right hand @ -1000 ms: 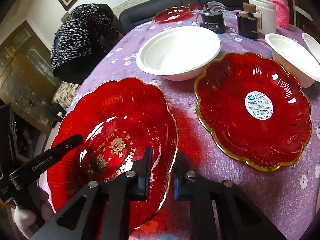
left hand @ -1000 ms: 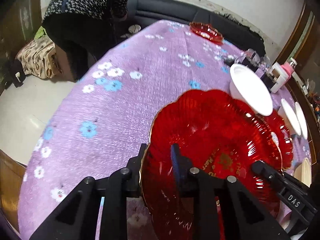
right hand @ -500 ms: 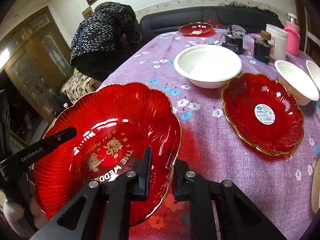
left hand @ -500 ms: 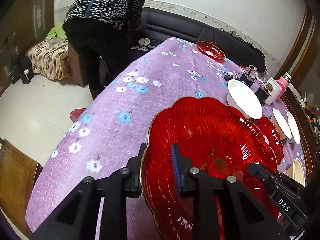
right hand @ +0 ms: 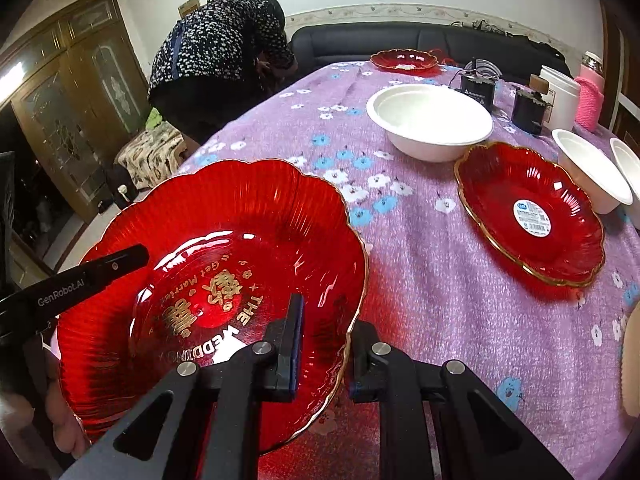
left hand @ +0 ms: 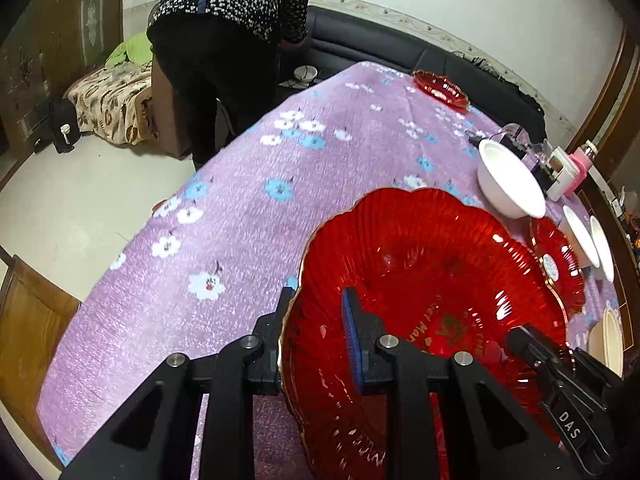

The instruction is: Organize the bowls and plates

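Right wrist view: 2 grippers clamp 1 scalloped red glass plate with gold lettering (right hand: 224,264) above the purple floral tablecloth's (right hand: 420,288) near edge, right gripper (right hand: 324,344) pinching its near rim, left gripper (left hand: 316,332) its opposite rim.

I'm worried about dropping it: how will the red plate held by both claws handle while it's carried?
The red plate looks glossy, so probably slippery where the left claw and right claw pinch its thin rim. It seems stiff, holding its shape. Likely brittle glass or plastic, so a fall may crack it.
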### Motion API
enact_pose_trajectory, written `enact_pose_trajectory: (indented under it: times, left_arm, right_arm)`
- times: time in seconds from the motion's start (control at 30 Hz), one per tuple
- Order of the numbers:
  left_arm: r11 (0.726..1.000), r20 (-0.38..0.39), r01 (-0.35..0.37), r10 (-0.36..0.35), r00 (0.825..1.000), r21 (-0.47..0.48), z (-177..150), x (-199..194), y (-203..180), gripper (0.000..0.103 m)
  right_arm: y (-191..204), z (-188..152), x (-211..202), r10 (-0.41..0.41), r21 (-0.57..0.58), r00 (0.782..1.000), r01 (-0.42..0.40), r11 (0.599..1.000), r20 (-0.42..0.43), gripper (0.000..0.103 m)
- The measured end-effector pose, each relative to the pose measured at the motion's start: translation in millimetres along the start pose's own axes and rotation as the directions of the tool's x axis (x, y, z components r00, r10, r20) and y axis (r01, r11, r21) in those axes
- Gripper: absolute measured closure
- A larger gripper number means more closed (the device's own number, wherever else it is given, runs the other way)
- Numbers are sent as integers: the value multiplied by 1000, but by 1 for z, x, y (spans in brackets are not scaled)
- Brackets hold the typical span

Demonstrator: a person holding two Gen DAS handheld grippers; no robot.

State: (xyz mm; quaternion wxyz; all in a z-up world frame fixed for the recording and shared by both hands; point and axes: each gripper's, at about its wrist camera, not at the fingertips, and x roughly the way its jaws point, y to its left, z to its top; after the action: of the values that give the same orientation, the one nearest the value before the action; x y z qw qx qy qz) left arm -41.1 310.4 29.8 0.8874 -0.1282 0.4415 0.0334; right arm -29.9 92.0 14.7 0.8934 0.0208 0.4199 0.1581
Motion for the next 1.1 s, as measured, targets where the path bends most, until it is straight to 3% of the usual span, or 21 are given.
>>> enact_pose_trajectory:
  times: [0.23, 0.33, 0.37, 0.43, 0.5, 0.67, 0.73, 0.8, 0.9, 1.03, 1.1]
  left_arm:
    - [1000, -16, -2, 2, 1000, 13, -5, 10, -2, 80]
    - [1000, -13, -13, 13, 1000, 7, -4, 8, -3, 74]
    - [1000, -8, -9, 9, 1000, 2, -4, 5, -3, 72]
    - [1000, 13, -8, 8, 1000, -4, -3, -4, -2, 59]
    - [1000, 50, -11, 12, 999, -17, -2, -20, 1, 51]
    - [999, 140, -19, 25, 990, -44, -9, -59, 6, 41]
    - [998, 163, -4, 14, 986, -64, -13, -73, 6, 38]
    - [997, 174, 14, 1, 985, -81, -16, -82, 5, 37]
    - [993, 177, 51, -31, 984, -108, -20, -92, -1, 37]
    - [987, 178, 99, -76, 981, -126, -21, -101, -22, 37]
    - [991, 180, 92, -73, 981, -99, -20, -107, -40, 37]
  right_arm:
    - [-4, -7, 5, -36, 12, 999, 36, 999, -11, 85]
    - [-3, -9, 5, -39, 12, 999, 39, 999, -16, 83]
    - [-4, -9, 4, -39, 15, 999, 39, 999, -16, 80]
    - [-4, -10, 1, -32, 23, 999, 33, 999, -14, 71]
    - [-5, -10, -7, -34, 26, 999, 34, 999, 9, 54]
    - [-10, -15, -51, -108, -26, 988, 111, 993, 111, 49]
    - [-11, -30, -84, -146, -14, 977, 150, 989, 159, 49]
    - [-6, -52, -116, -159, -3, 966, 163, 987, 203, 39]
    - [9, -97, -150, -133, -8, 960, 140, 990, 247, 34]
    - [24, -125, -159, -114, -25, 945, 128, 992, 306, 34]
    - [26, -127, -152, -119, 0, 948, 125, 992, 294, 34]
